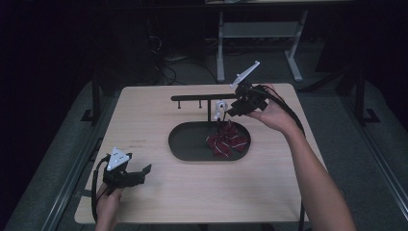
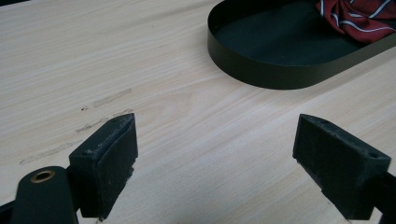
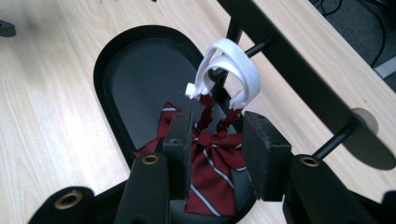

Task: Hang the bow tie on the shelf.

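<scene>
right gripper (image 3: pixel 217 154): jaws parted, flanking red striped bow tie (image 3: pixel 212 168), pads clear | white strap (image 3: pixel 229 70): looped on rack peg (image 3: pixel 243 53), far side | left gripper (image 2: pixel 217 163): wide, nothing between, near-left of tray (image 2: pixel 261 70)

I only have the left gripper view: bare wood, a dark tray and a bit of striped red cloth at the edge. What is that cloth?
Observer: A red striped bow tie, lying in the tray. Its white strap is hooked over a peg of a black rack behind the tray.
Operator: Where is the other gripper?
Observer: The right gripper is at the rack, just below the strap, with its jaws either side of the tie's knot.
Operator: Is it gripping the tie?
Observer: No, the right gripper view shows gaps between its pads and the cloth.
</scene>
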